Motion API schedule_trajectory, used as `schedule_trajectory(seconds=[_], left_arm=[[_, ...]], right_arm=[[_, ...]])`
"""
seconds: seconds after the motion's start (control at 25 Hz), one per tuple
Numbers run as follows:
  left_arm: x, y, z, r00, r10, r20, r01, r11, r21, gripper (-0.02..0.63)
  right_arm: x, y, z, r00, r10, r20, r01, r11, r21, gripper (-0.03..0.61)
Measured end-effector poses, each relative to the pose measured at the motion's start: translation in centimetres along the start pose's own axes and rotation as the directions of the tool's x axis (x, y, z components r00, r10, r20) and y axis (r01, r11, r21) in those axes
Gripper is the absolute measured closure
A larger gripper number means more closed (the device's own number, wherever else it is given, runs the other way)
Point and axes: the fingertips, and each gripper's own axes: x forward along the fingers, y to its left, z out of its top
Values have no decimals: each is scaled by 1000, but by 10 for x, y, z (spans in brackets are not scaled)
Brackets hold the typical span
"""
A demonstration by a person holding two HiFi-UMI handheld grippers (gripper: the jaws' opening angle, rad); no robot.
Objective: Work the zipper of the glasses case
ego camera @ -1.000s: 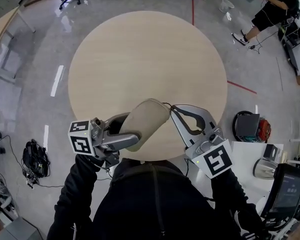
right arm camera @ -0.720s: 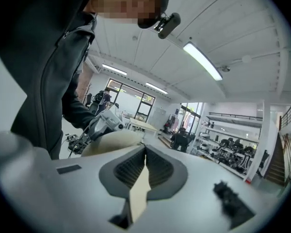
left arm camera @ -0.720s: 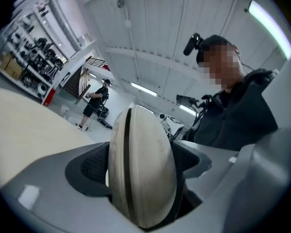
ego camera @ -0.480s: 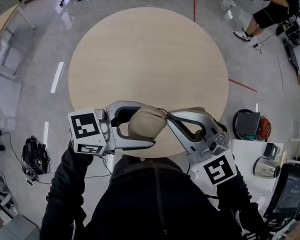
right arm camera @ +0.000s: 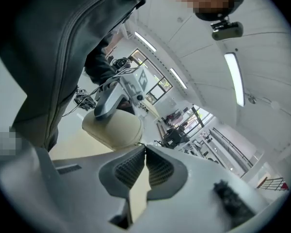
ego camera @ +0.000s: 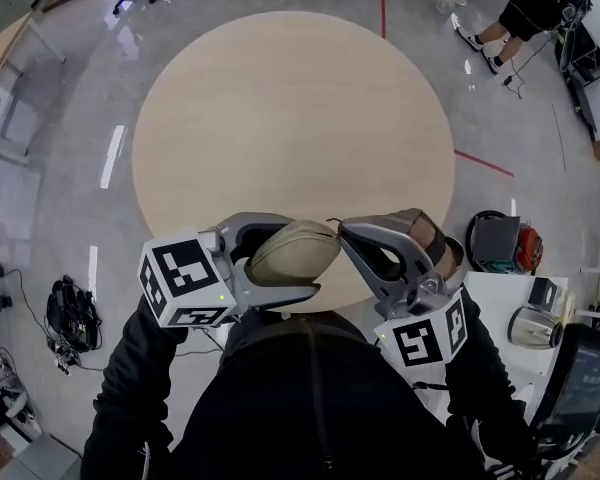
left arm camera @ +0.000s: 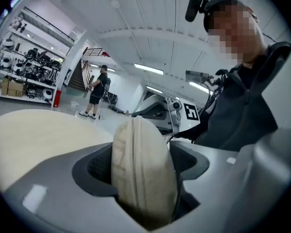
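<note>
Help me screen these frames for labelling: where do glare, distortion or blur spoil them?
Head view: fisheye bows the room around the table, with white glare streaks on the floor. Left gripper view: the glasses case is fairly sharp, corners vignetted black. Right gripper view: the ceiling light blows out; edges warp.

Bright and even all round: the light comes from long white ceiling strip lights (right arm camera: pixel 235 76), so shadows stay soft. The glossy grey floor (ego camera: pixel 70 198) throws back white glare streaks, while the round pale wooden table (ego camera: pixel 290 118) looks flat and matte. Heavy fisheye bend at every edge — both gripper views go black in the corners. The beige fabric glasses case (left arm camera: pixel 140 174) blurs at its near end.
</note>
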Motion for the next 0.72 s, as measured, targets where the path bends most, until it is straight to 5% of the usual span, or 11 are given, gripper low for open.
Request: schedule_trajectory(seconds=[0.24, 0.44, 0.72], left_arm=[[16, 4, -31, 979, 40, -201, -13, 991, 132, 272], [24, 10, -43, 960, 41, -275, 0, 989, 147, 276], [33, 10, -65, 894, 50, -445, 48, 977, 207, 297]], right_arm=[[11, 16, -3, 998, 59, -16, -61, 993, -97, 569], [17, 20, -2, 997, 72, -31, -75, 986, -152, 569], [23, 30, 10, 995, 96, -37, -103, 950, -294, 569]])
